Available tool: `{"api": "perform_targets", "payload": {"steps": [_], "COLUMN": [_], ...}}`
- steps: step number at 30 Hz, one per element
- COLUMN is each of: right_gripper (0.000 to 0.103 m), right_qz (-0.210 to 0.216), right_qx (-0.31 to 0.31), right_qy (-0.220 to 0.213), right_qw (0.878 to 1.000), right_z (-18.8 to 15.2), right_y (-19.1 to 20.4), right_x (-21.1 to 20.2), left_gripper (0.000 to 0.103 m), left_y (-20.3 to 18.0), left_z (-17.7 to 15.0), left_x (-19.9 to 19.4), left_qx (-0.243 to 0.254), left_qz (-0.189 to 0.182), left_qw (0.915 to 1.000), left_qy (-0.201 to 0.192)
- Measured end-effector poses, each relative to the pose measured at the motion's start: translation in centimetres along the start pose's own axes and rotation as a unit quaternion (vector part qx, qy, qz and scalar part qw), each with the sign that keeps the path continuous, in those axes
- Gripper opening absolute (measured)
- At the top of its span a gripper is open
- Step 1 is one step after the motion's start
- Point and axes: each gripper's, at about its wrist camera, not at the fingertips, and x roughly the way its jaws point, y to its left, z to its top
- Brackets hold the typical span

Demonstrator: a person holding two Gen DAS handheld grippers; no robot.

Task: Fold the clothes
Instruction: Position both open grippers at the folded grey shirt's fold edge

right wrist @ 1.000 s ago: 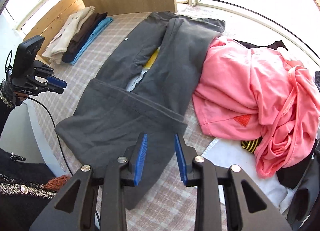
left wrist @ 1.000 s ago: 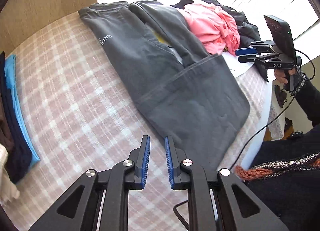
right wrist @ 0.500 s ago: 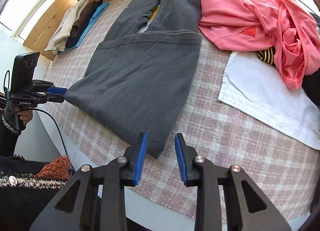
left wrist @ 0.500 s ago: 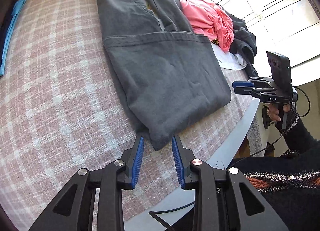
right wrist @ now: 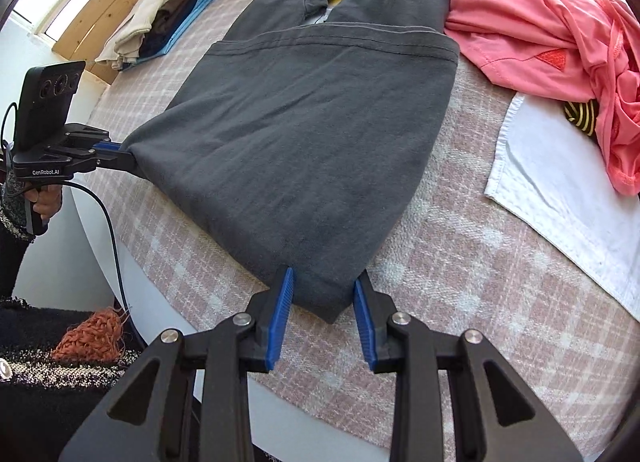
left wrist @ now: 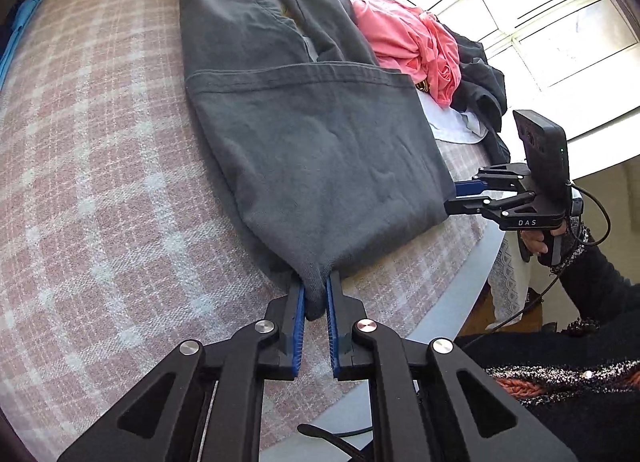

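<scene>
Nearest the cameras were two grippers, one in each of the person's hands. The left gripper [left wrist: 316, 294] had just been closing, and its blue pads pinched a bunched corner of the grey garment [left wrist: 312, 150] between them. The right gripper [right wrist: 323, 294] sat at the garment's other near corner: that corner lay between its spread jaws, and the pads did not press on it.

One grey garment lay flat on the pink checked cloth [left wrist: 92, 198] that covered the table. Its near part was doubled over, so a stitched hem ran crosswise over its middle. Its long axis ran from the near table edge, where both corners were, straight away toward the window; the far end showed two narrower parts side by side, with a bit of yellow and white in the gap between them. Small white lettering sat on the far left part.

Beside the garment on the right lay one white cloth [right wrist: 560, 190], apart from it. On that cloth's far edge rested one pink garment [right wrist: 560, 22], crumpled, with one black-and-yellow striped piece [right wrist: 580, 118] tucked under it. Dark clothing [left wrist: 480, 74] lay past the pink heap.

Far left, one stack of folded clothes [right wrist: 160, 18] stood near the wooden wall, with four layers showing: cream, brown, navy and light blue.
</scene>
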Motion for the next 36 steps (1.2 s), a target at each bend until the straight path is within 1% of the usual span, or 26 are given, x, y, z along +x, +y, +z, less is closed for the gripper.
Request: {"api": "perform_targets", "payload": {"steps": [1,3,5,7,9,11,13,15,17,18,19,20,21,22,24,25,26,27,28,30,31,32,33,34,35,36], "right_gripper": [0.03,0.03,0.03,0.03,0.03,0.03,0.03,0.03,0.03,0.03,0.03,0.03,0.03,0.03,0.03,0.03,0.03,0.03,0.03,0.03,0.03,0.03,0.03,0.03,0.03,0.031], "right_qz": [-0.003,-0.008,-0.015,-0.033,-0.045,-0.057,-0.06,-0.057,-0.059,-0.07,-0.08,-0.088,-0.096,-0.101,-0.093,-0.075,-0.056,-0.049,-0.056,-0.086,-0.1,-0.107,-0.114,-0.117,-0.117,-0.118], "right_qx": [-0.003,-0.009,-0.015,-0.021,-0.027,-0.034,-0.041,-0.045,-0.044,-0.053,-0.062,-0.078,-0.094,-0.105,-0.086,-0.072,-0.057,-0.045,-0.038,-0.037,-0.036,-0.032,-0.029,-0.028,-0.03,-0.043], "right_qy": [0.007,0.022,0.026,0.027,-0.001,-0.029,-0.057,-0.073,-0.063,-0.049,-0.035,-0.035,-0.034,-0.021,-0.014,-0.034,-0.062,-0.086,-0.1,-0.113,-0.12,-0.113,-0.107,-0.098,-0.085,-0.097], "right_qw": [1.0,1.0,0.999,0.999,0.999,0.997,0.996,0.995,0.995,0.995,0.994,0.992,0.99,0.989,0.992,0.994,0.995,0.994,0.993,0.989,0.987,0.987,0.987,0.988,0.989,0.987], "right_z": [-0.1,-0.3,-0.5,-0.5,-0.2,0.0,1.1,2.6,3.6,3.6,3.7,3.2,2.8,2.6,3.0,3.5,4.2,5.2,6.2,8.4,9.5,10.4,11.3,11.4,11.5,11.1], "right_y": [0.0,0.0,0.0,0.1,0.7,1.2,2.0,2.9,3.3,3.5,3.7,3.7,3.7,3.7,3.1,2.7,2.3,1.9,1.5,0.7,0.3,-0.3,-0.9,-1.7,-2.3,-2.4], "right_x": [0.2,0.5,0.4,-0.5,-2.3,-4.2,-4.7,-3.7,-1.7,-0.6,0.5,0.8,1.2,1.2,0.1,-0.9,-2.0,-2.6,-2.8,-2.1,-1.8,-1.2,-0.5,0.1,1.1,1.1], "left_gripper": [0.008,0.008,0.009,0.01,0.01,0.01,0.01,0.01,0.01,0.01,0.011,0.009,0.009,0.009,0.008,0.007,0.007,0.008,0.009,0.009,0.009,0.01,0.011,0.008,0.009,0.011], "left_y": [-0.2,-0.1,0.2,0.1,-0.5,-1.6,-2.7,-3.6,-4.2,-4.0,-3.7,-3.4,-3.1,-2.7,-2.4,-2.4,-2.6,-2.9,-3.1,-2.8,-2.2,-1.5,-0.5,0.6,1.1,1.4], "left_z": [-0.5,-1.4,-1.5,-1.2,-1.0,-0.4,0.6,1.6,2.2,2.3,2.2,1.9,1.5,1.1,1.4,1.6,2.2,3.0,3.9,5.8,6.7,7.6,8.0,8.3,8.1,8.1], "left_x": [0.2,1.8,1.7,0.4,-1.3,-3.1,-3.7,-2.5,0.0,1.4,3.0,3.5,3.7,3.6,2.2,1.4,0.7,0.3,0.4,1.3,2.1,3.0,4.0,5.0,5.2,5.1], "left_qx": [0.011,0.027,0.025,0.023,0.044,0.068,0.087,0.109,0.129,0.132,0.132,0.133,0.135,0.131,0.116,0.108,0.11,0.116,0.12,0.114,0.107,0.099,0.091,0.082,0.085,0.09], "left_qz": [0.008,0.046,0.05,0.052,0.072,0.089,0.085,0.074,0.07,0.076,0.087,0.091,0.092,0.091,0.091,0.092,0.094,0.1,0.109,0.125,0.127,0.126,0.132,0.139,0.131,0.125], "left_qw": [0.9999,0.9979,0.9977,0.9977,0.9959,0.9935,0.9926,0.9913,0.9892,0.9881,0.9868,0.9862,0.986,0.9863,0.9885,0.9895,0.9894,0.9882,0.9866,0.9847,0.9851,0.9858,0.9864,0.9866,0.9872,0.9875], "left_qy": [0.003,0.037,0.039,0.037,0.033,0.018,-0.001,-0.004,0.007,0.02,0.035,0.037,0.034,0.042,0.035,0.029,0.015,-0.002,-0.016,-0.041,-0.046,-0.049,-0.038,-0.022,-0.029,-0.03]}}
